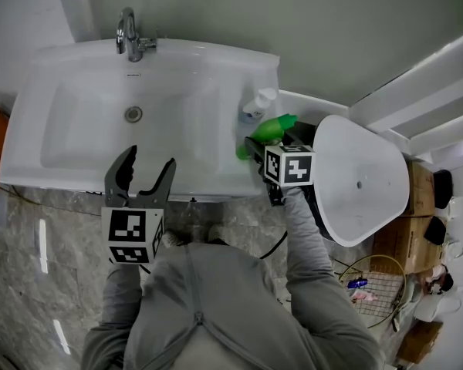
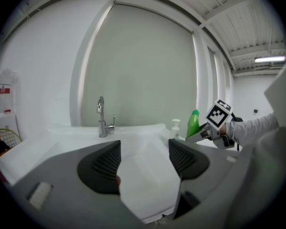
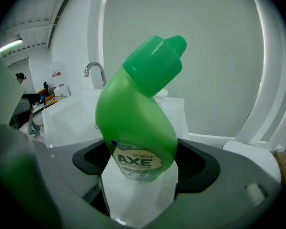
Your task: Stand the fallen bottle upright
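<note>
Your right gripper [image 1: 256, 144] pinches the green bottle [image 1: 276, 127] at the front right corner of the white sink [image 1: 77, 68], its 2 jaws pressed against the bottle's lower body on either side. In the right gripper view the bottle [image 3: 136, 123] fills the middle of the frame, leaning, with its angled green cap [image 3: 155, 63] pointing up and to the right and the "AXE" label [image 3: 136, 161] facing the camera just above the jaws. Whether the bottle's base touches the sink's ledge cannot be told from any view.

A white pump bottle [image 1: 256, 105] stands upright on the sink's right edge, just behind the green bottle and near its cap. The chrome faucet [image 1: 130, 37] rises from the middle of the sink's back edge, and the drain [image 1: 133, 114] sits in the centre of the basin.

Your left gripper [image 1: 150, 158] hangs over the sink's front edge, left of centre, with its jaws spread wide and nothing between them. The left gripper view shows only bare white basin between the 2 dark ribbed pads [image 2: 102, 163], and, off to the right, the green bottle [image 2: 193, 123] in your other gripper.

A white rounded fixture [image 1: 363, 179] stands just beyond the sink's right edge, beside your right arm [image 1: 305, 245].
</note>
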`<state>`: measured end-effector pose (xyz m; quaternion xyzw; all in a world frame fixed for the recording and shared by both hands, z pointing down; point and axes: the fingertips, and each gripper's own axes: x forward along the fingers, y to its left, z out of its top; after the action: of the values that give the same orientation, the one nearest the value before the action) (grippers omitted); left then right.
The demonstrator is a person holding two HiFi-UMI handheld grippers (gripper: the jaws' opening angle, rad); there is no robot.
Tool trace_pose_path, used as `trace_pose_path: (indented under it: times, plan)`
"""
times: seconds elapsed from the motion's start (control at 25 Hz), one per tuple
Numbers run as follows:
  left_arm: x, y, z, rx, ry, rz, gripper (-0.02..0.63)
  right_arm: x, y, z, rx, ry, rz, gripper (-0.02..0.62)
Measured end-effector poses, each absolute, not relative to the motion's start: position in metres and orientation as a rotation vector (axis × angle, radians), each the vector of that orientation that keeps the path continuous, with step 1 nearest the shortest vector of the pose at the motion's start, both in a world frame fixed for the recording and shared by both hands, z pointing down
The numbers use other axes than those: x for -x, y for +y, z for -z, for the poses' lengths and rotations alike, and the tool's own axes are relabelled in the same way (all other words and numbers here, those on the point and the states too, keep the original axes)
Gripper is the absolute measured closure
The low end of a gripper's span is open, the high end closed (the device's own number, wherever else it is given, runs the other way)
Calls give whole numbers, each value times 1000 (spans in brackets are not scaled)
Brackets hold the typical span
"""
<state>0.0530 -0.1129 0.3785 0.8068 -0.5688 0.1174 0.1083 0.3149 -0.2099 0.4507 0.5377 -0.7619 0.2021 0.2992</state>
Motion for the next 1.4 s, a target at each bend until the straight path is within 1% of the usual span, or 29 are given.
trace_pose_path:
  times: [0.56,1.0,1.2,1.4]
  plan:
    - [-76,-117,-382,-2399,-1638,-385,252,-315,-200,-450,-1466,-2104,-438,168]
    - [-92,-123,-380,-2413,-1634,-413,252,-313,-198,-450,-1461,-2212,-450,169]
    - [-97,-127,-380,-2416,-1630,-430,252,-323,-184,-437,-1527,-2327,-511,169]
    - [-108,-131,-380,-2433,-1613,-439,252,-344,-169,-407,-1655,-2453,-496,169]
